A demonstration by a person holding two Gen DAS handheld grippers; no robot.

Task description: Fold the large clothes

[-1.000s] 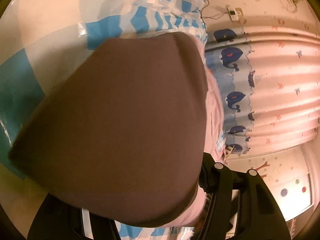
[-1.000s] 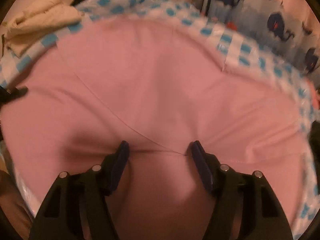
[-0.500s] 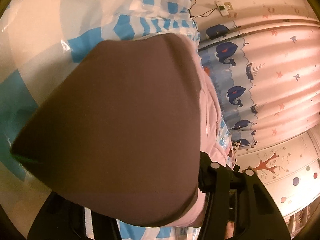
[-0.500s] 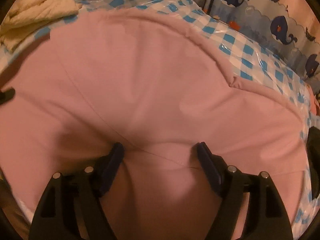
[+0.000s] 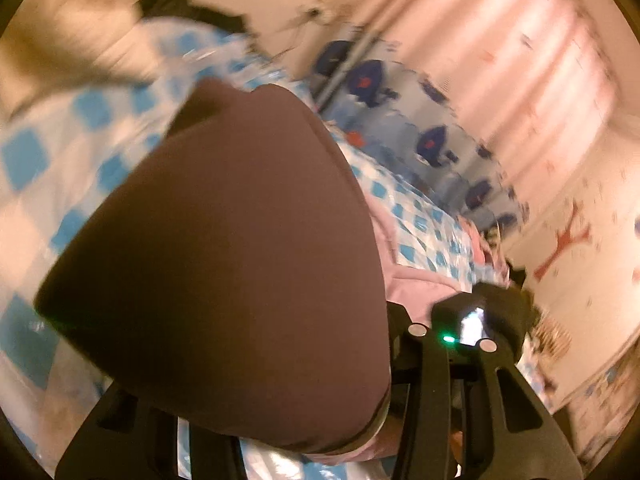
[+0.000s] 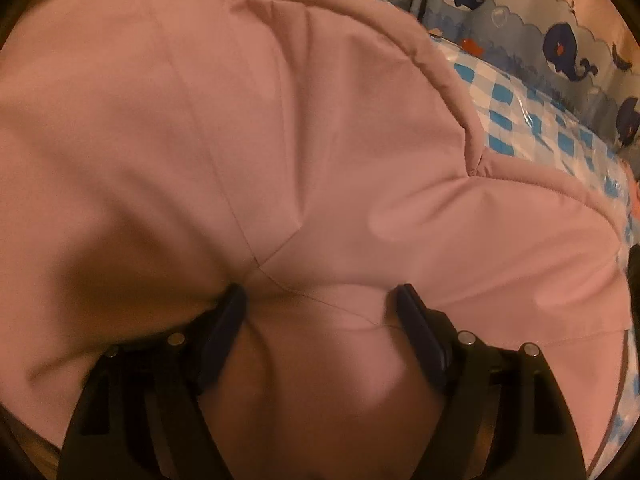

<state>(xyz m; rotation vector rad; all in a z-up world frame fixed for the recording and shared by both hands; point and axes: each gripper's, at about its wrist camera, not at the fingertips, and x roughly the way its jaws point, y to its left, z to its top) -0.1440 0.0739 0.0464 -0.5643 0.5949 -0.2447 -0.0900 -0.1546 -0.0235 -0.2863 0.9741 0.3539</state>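
A large pink garment [image 6: 280, 120] lies spread on the blue-and-white checked table cover [image 6: 520, 108]. My right gripper [image 6: 320, 300] points down at it with its jaws wide apart. A soft bulge of cloth sits between the pads, loose. In the blurred left wrist view a shadowed flap of the pink garment [image 5: 240, 240] drapes over my left gripper [image 5: 272, 344] and hides its fingertips. The left jaws are closing with this cloth between them, and the cloth hangs lifted above the table cover [image 5: 80, 120].
A whale-print curtain [image 6: 560, 40] hangs behind the table's far edge. Cream clothes [image 5: 60, 40] and a dark item [image 5: 176, 4] lie at the far end. A black device with a green light [image 5: 476, 320] sits just beyond my left gripper's right finger.
My left gripper has risen and rolled, carrying its cloth flap along. In the right view the pink cloth now covers the upper left and hides the cream pile. The right jaws have widened.
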